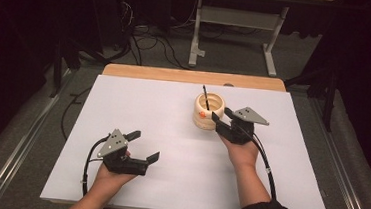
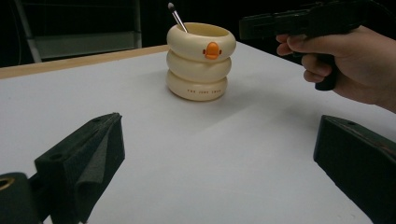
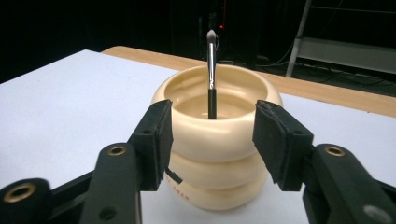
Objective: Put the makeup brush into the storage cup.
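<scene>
A cream cup (image 1: 207, 112) made of three stacked rings, with an orange duck bill on its side, stands upright on the white table top (image 1: 170, 143), right of the middle. A thin black-handled brush (image 1: 206, 95) stands in it, tip up. My right gripper (image 1: 221, 115) is open just in front of the cup's near right side; I cannot tell whether it touches. In the right gripper view the cup (image 3: 219, 140) and brush (image 3: 212, 70) sit beyond the right gripper (image 3: 212, 135). My left gripper (image 1: 146, 145) is open at the near left, holding nothing. It faces the cup (image 2: 200, 60) across bare table.
A wooden edge (image 1: 190, 76) borders the table's far side. Behind it are a metal table frame (image 1: 239, 33) and cables on the floor. The person's right hand (image 2: 348, 63) with the right gripper (image 2: 280, 21) appears in the left gripper view.
</scene>
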`<state>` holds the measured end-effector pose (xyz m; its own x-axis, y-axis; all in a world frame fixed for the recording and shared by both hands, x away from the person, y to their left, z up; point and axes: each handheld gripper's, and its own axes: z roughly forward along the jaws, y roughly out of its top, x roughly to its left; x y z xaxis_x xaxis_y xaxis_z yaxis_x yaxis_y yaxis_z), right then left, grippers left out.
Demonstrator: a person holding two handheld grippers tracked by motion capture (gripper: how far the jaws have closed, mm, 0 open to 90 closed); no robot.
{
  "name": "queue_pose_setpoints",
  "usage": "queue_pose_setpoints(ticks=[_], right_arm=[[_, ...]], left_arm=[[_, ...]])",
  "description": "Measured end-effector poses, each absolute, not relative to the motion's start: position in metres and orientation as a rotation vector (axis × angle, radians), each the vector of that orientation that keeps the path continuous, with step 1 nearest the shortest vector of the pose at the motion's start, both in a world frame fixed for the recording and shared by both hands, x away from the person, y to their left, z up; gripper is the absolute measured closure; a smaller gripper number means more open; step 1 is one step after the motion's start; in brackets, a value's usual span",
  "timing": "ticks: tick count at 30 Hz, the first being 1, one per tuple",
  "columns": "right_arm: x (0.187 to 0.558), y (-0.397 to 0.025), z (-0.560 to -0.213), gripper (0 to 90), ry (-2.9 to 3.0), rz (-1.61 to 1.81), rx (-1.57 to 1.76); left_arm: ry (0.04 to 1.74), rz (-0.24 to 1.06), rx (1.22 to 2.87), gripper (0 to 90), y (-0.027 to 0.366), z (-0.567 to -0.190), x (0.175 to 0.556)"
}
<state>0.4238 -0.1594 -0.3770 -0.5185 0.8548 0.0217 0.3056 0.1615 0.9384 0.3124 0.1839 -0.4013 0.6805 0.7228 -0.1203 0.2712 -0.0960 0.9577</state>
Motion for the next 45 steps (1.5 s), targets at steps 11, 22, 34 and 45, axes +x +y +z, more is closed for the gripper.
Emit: queue_pose_setpoints(ticks=[11, 22, 34, 45], right_arm=[[0.405, -0.165, -0.382, 36.8, 1.947, 1.389, 1.069], [0.384, -0.178, -0.382, 16.9, 1.955, 1.390, 1.054], [0.356, -0.197, -0.385, 1.2, 1.947, 1.351, 1.044], [0.329, -0.215, -0.389, 1.2, 1.936, 1.362, 1.043]], left_arm=[[0.819, 0.459, 1.676, 2.7, 0.184, -0.402, 0.313], [0.815, 0.456, 1.687, 2.7, 0.182, -0.403, 0.313], [0.813, 0.453, 1.689, 2.7, 0.180, -0.403, 0.312], [0.817, 0.451, 1.694, 2.7, 0.180, -0.405, 0.311]])
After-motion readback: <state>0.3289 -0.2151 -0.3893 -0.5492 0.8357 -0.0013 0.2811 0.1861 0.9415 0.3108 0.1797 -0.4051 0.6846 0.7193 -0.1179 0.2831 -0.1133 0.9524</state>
